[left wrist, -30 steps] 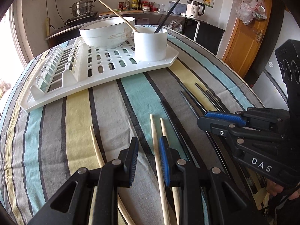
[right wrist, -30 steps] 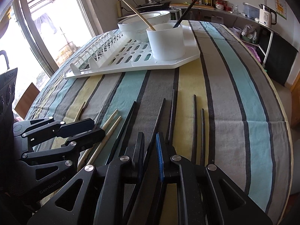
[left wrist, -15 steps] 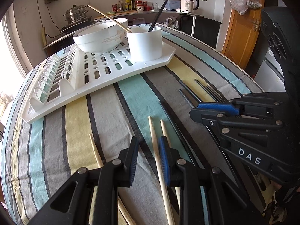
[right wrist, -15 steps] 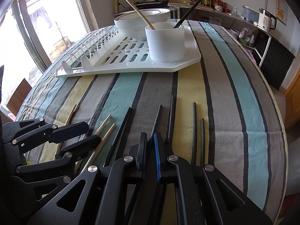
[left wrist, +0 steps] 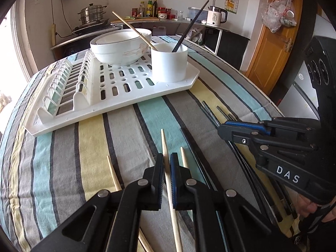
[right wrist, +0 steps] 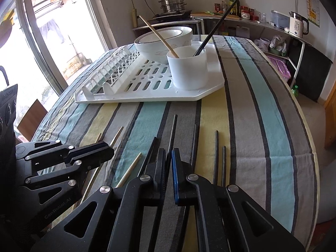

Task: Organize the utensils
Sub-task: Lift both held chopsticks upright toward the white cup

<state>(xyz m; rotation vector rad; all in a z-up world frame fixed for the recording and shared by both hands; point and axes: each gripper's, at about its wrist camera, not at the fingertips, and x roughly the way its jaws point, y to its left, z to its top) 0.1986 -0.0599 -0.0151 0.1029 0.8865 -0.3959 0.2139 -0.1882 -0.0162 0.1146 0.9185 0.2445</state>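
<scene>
Left gripper (left wrist: 167, 168): its two fingers are drawn close around a wooden chopstick (left wrist: 168, 168), which runs between the pads and out ahead of the tips over the cloth; contact looks likely.
Right gripper (right wrist: 169, 168): fingers close together around a black chopstick (right wrist: 172, 134) that passes between them and points ahead toward the rack; whether the pads press it I cannot tell for sure.
Beside the left gripper: a second wooden chopstick (left wrist: 183, 157) lies just right of the held one, and a third (left wrist: 112, 172) lies to the left, apart from it.
Beside the right gripper: more black chopsticks lie on the cloth, one just left (right wrist: 150, 155), one just right (right wrist: 194, 142), and a pair (right wrist: 216, 155) farther right.
Left of the right gripper: the left gripper shows with light chopsticks (right wrist: 131, 168) near it.
Under both: a striped tablecloth (left wrist: 84, 147) covers the round counter (right wrist: 306, 138).
Ahead of both: a white drying rack (left wrist: 117, 88) sits on the cloth, well beyond the fingertips.
On the rack, near side: a white cup (left wrist: 169, 63) stands upright, with one wooden and one black chopstick leaning inside.
On the rack, far side: a white bowl (left wrist: 117, 48) sits just behind the cup.
Far background: a steel pot (right wrist: 172, 3), bottles and a white kettle (right wrist: 297, 24) stand along the wall.
</scene>
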